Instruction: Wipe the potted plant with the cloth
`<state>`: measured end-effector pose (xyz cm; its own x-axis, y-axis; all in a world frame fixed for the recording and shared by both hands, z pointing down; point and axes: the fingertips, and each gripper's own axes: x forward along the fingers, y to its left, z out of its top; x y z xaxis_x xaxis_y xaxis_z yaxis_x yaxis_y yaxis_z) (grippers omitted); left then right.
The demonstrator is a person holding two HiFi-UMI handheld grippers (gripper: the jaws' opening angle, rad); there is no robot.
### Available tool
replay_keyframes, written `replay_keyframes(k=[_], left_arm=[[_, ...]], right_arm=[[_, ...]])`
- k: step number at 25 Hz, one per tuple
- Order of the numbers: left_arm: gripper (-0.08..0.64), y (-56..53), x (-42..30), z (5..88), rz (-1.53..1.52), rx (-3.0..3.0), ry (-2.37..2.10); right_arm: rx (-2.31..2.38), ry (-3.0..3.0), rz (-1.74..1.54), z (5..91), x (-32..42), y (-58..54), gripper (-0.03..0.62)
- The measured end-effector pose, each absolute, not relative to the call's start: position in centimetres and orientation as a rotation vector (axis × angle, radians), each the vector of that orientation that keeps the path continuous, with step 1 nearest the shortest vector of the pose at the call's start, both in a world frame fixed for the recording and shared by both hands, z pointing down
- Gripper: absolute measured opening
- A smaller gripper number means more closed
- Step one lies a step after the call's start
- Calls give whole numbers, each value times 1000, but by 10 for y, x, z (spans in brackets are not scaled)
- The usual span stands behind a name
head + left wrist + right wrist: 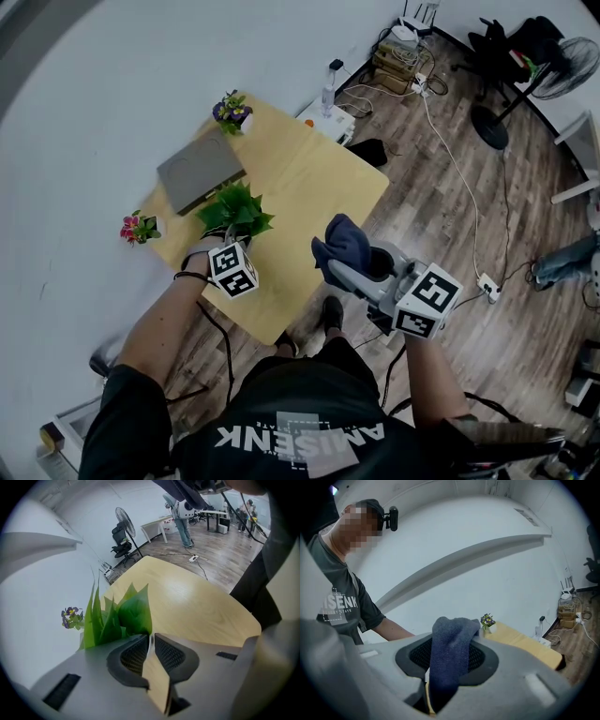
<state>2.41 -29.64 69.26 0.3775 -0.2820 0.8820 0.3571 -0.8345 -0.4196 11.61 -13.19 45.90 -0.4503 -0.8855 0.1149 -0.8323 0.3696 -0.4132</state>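
Person stands over a wooden table (319,192), a gripper in each hand, the potted plant (234,211) near the table's left edge.
A closed grey laptop (199,169) lies just behind the plant. The left gripper (151,639) points steeply down beside the leaves, jaws a narrow slit apart, nothing pinched, bare tabletop showing through. The right gripper (449,656), off the table's near edge, clamps a dark blue cloth (345,242) that bunches above its jaws. Small purple flowers (232,111) sit at the far corner.

Blue cloth (451,653) between the jaws
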Motion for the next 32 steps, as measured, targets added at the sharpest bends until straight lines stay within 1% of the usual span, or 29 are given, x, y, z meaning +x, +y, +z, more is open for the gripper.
replay_keyframes(k=[7,20,27,32], left_arm=[[120,-295,13,688,-1488,-2088,-99],[126,-268,11,632,-1383,-2282,-34],[126,-258,16,552,-1176,-2606,171],[126,-246,9,484,-939,-2825,329]], right_arm=[[-1581,2469,-591,444,115,-132,127],[-1511,2567,-476,407,107,-135,127],[-1433,2633,-371,379,109,-152,127],[-1349,2693,-319,359,103,-166,127]])
